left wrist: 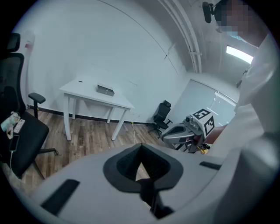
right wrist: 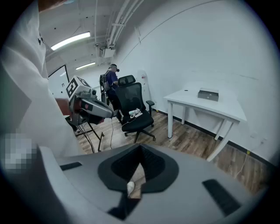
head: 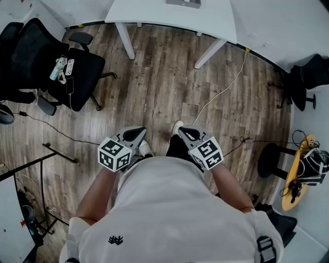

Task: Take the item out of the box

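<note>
The head view looks steeply down onto the floor point(head: 164, 87). Each gripper view rides close behind its own jaws, facing level across the room. The left one catches the right hand-held gripper point(left wrist: 166, 133), the right one the left hand-held gripper point(right wrist: 109, 111). All share the worktop point(head: 154, 13) and chair point(head: 46, 67).

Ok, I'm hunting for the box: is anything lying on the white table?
Yes, a flat grey box lies on top of the white table.

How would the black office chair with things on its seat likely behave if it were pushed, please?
The black office chair would probably roll easily: it stands on a star base on smooth wood floor. The loose items on its seat might slide or fall off. Pushed high on its tall backrest, it may tilt.
</note>
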`<action>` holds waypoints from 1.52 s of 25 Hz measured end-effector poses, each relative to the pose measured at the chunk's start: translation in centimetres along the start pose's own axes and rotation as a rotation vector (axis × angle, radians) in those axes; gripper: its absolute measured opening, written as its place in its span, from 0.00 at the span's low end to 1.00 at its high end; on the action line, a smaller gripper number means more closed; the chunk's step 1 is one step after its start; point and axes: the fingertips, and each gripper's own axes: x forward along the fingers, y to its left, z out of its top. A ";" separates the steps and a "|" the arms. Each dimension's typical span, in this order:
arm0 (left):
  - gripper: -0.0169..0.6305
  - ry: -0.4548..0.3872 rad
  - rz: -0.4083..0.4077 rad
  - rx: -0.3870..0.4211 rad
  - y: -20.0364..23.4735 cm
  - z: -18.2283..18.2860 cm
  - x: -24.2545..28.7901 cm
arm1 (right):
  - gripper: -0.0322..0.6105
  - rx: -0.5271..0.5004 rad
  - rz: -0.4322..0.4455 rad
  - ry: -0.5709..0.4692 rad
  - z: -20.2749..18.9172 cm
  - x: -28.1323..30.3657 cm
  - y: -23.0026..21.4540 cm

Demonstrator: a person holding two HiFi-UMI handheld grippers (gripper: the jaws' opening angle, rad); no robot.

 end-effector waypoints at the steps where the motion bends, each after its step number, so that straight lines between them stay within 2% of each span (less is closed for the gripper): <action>1: 0.04 0.008 -0.003 0.000 0.4 -0.3 0.0 | 0.06 0.001 0.000 -0.001 0.2 0.4 0.2; 7: 0.04 0.041 -0.006 0.016 1.3 0.0 1.6 | 0.06 0.004 0.018 -0.005 0.5 1.3 -0.9; 11: 0.04 0.020 0.008 0.021 1.0 3.1 4.1 | 0.06 -0.008 0.030 -0.034 2.1 1.5 -4.1; 17: 0.04 0.018 0.027 0.074 1.3 8.7 8.9 | 0.06 -0.007 0.023 -0.112 5.0 1.2 -10.7; 20: 0.04 0.046 0.042 0.119 1.4 10.5 11.5 | 0.08 0.011 0.027 -0.124 4.7 0.5 -13.4; 22: 0.04 0.053 0.046 0.137 1.3 11.7 13.2 | 0.14 0.028 0.028 -0.122 4.2 0.0 -15.3; 27: 0.04 0.066 0.030 0.128 1.5 14.1 16.3 | 0.14 0.087 0.011 -0.121 3.5 0.1 -19.2; 32: 0.04 0.090 0.002 0.129 5.3 16.2 18.5 | 0.13 0.137 -0.017 -0.137 6.0 2.6 -22.5; 38: 0.08 0.092 -0.024 0.145 11.6 22.1 22.7 | 0.12 0.196 -0.130 -0.151 10.6 4.0 -27.8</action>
